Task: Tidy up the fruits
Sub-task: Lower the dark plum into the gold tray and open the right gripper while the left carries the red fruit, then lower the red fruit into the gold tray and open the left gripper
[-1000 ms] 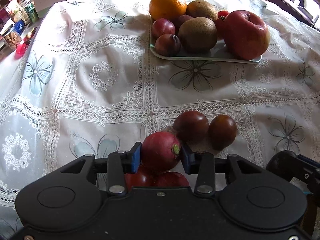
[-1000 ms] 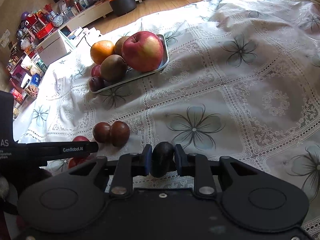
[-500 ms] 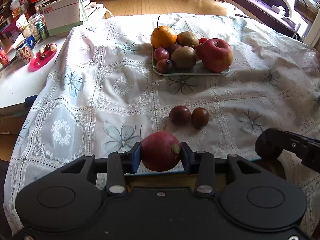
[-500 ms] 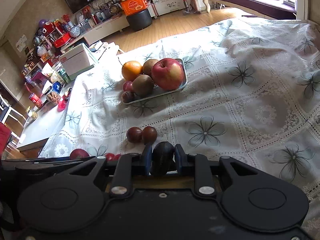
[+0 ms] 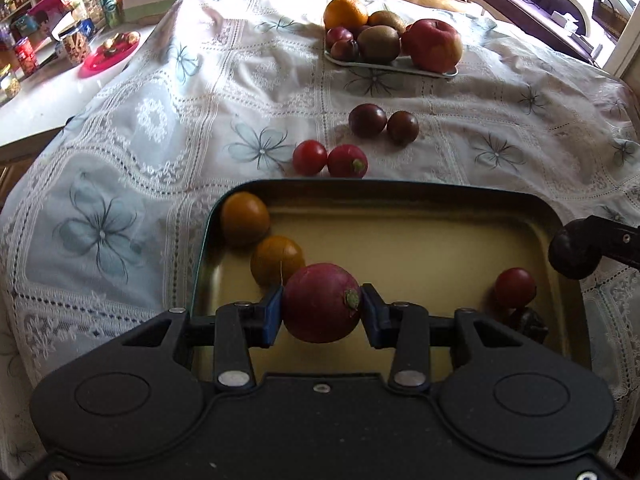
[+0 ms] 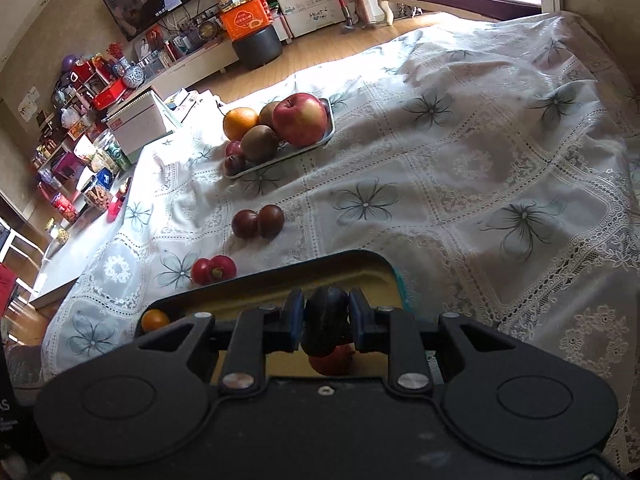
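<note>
Both fruits carried back over the tray

We had lifted our left gripper (image 5: 321,305), clamped on a round dark-red fruit with a green stem scar (image 5: 321,302), away from the lace tablecloth (image 5: 168,128) to hang above the dark-rimmed, yellow-bottomed tray (image 5: 400,232); a second earlier it was low among the loose fruits. Our right gripper (image 6: 325,316), clamped on a small near-black fruit (image 6: 325,318), hung over the tray too. We judged both ready for release.

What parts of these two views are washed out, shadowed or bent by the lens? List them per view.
Left wrist view: window glare whitens the tablecloth top left; the near tray lies in shade; fisheye bows the table edges. Right wrist view: a sunlit strip of floor and cloth overexposes; the dark fruit in the right claw is shadowed, detail lost; walls curve.
</note>
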A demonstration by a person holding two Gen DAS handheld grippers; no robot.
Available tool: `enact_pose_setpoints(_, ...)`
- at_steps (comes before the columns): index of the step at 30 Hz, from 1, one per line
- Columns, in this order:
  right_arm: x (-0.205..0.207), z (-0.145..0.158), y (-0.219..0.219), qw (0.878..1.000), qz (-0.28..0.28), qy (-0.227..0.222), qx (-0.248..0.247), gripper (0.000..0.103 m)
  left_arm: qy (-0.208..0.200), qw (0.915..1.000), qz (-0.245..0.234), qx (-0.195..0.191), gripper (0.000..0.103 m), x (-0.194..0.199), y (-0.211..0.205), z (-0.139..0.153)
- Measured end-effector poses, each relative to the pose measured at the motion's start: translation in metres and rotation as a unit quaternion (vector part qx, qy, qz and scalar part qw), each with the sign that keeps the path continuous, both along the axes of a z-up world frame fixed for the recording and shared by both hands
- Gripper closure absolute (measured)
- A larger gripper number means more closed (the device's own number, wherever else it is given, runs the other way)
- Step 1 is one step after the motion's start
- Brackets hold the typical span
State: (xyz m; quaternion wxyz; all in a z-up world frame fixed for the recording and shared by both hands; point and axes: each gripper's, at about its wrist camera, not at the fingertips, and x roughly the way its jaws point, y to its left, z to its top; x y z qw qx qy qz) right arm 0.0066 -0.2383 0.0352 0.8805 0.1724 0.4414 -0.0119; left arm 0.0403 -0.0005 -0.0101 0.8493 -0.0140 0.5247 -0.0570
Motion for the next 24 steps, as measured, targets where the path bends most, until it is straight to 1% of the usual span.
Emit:
enact_pose_setpoints(1,0.001,-0.002,0.001,1.000,-0.002,0.002,-0.005,0.081,0.000,1.0000,0.004,0.002,0.054,-0.004,0.001,-0.002)
enact_pose_setpoints(2,0.001,-0.003,0.001,1.000,-0.002,0.002,-0.007,0.094,-0.002,0.9999,0.009,0.006,0.054,-0.008,0.002,-0.004)
enact_pose_setpoints(3,0.002,-0.004,0.002,1.000,0.000,0.002,-0.010,0.099,-0.004,0.9998,0.013,0.011,0.054,-0.011,0.002,-0.005)
enact_pose_setpoints(5,0.002,-0.006,0.004,1.000,0.000,0.002,-0.019,0.098,-0.008,0.9997,0.013,0.020,0.054,-0.016,0.001,-0.006)
enact_pose_setpoints(8,0.002,-0.010,0.003,1.000,-0.003,0.006,-0.031,0.096,-0.003,0.9998,0.005,0.016,0.054,-0.017,-0.001,-0.008)
enact_pose_setpoints(11,0.000,-0.010,0.001,1.000,-0.002,0.011,-0.026,0.095,-0.003,0.9999,-0.003,0.013,0.053,-0.019,-0.003,-0.010)
enact_pose_setpoints(14,-0.001,-0.010,-0.002,1.000,-0.005,0.013,-0.022,0.091,-0.010,0.9999,-0.007,0.011,0.054,-0.023,-0.005,-0.008)
enact_pose_setpoints(17,-0.002,-0.012,-0.001,0.999,-0.005,0.016,-0.027,0.091,-0.014,0.9999,-0.009,0.005,0.053,-0.024,-0.004,-0.006)
enact_pose_setpoints(24,-0.003,-0.017,0.001,0.999,-0.002,0.024,-0.029,0.091,-0.008,0.9999,-0.009,0.001,0.053,-0.026,-0.005,-0.007)
